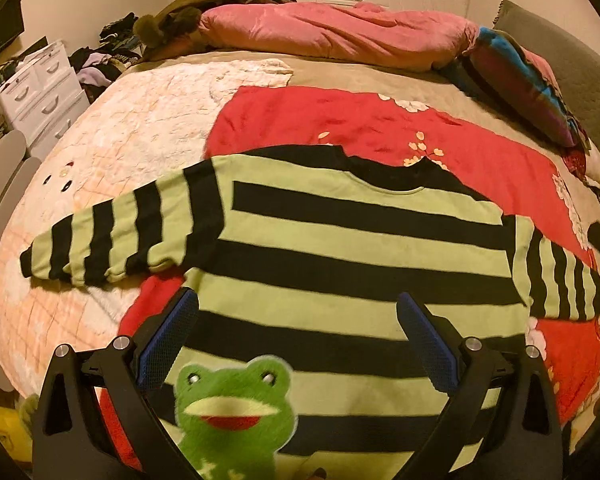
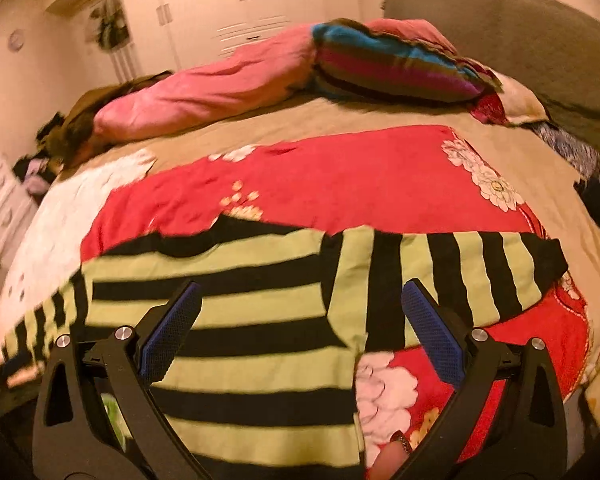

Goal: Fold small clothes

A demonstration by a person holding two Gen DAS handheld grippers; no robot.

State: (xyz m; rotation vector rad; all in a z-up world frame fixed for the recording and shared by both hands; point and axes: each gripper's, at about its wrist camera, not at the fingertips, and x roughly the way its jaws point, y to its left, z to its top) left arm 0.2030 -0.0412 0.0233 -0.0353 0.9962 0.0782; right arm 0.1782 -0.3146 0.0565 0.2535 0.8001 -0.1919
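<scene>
Both the left tongs (image 1: 298,334) and right tongs (image 2: 302,326) hover spread and empty above the green-and-black striped knit sweater (image 1: 340,264) lying flat beneath them, where pinching only one layer risks a crooked fold.

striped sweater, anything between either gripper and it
Nothing visible. The striped sweater lies flat on the red blanket, directly beyond the open left gripper and open right gripper.
</scene>
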